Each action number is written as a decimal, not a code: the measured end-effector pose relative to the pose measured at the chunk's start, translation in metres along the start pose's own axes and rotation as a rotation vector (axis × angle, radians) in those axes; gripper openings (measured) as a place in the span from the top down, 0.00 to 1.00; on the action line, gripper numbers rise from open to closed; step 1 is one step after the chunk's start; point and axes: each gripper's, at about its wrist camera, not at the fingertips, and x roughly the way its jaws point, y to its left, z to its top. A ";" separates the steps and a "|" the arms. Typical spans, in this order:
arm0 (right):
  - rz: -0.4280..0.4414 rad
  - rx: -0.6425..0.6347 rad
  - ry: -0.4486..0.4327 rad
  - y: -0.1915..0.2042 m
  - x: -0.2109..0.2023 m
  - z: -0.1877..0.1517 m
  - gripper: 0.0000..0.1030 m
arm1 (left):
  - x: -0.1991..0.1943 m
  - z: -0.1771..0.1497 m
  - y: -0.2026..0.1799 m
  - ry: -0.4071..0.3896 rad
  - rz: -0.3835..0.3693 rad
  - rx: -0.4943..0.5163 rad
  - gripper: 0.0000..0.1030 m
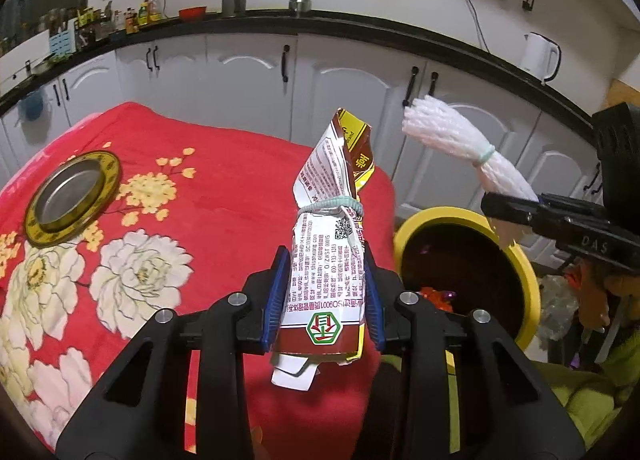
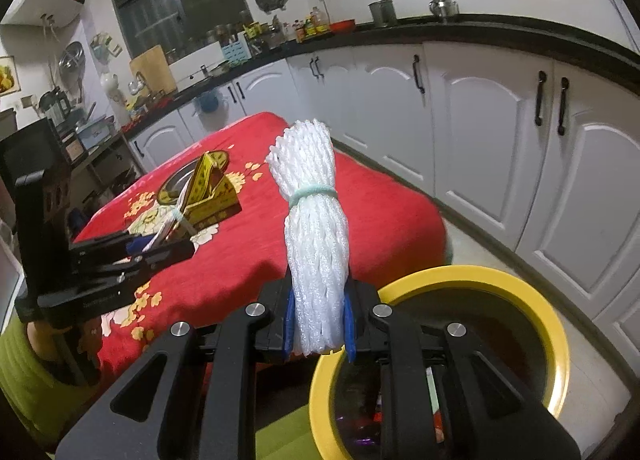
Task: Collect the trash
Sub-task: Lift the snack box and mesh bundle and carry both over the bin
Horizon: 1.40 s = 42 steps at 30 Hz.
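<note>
The left claw (image 1: 324,296) points forward and downward over the near edge of the red flowered cloth (image 1: 208,195), its blue pads closed part-way on the lower half of a crumpled food wrapper (image 1: 332,244) tied round its middle with a pale green band. The wrapper stands nearly upright out of the claw, its torn top leaning a little right. No earlier view is given, so only this grip can be told.

The right claw (image 2: 318,324) tilts down likewise, its pads pinched narrow on the bottom of a bundled white foam net (image 2: 314,236), also banded in green, which rises upright from the claw. This claw hangs at the rim of the yellow bin (image 2: 516,284), which stands on the floor just beside the cloth-covered counter, scraps lying inside it.

A round metal lid (image 1: 72,195) with a gold rim rests on the cloth, well apart from both claws.
</note>
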 end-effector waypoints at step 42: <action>-0.160 0.174 -0.064 -0.100 -0.086 -0.035 0.83 | 0.045 -0.014 -0.158 0.089 -0.198 0.219 0.74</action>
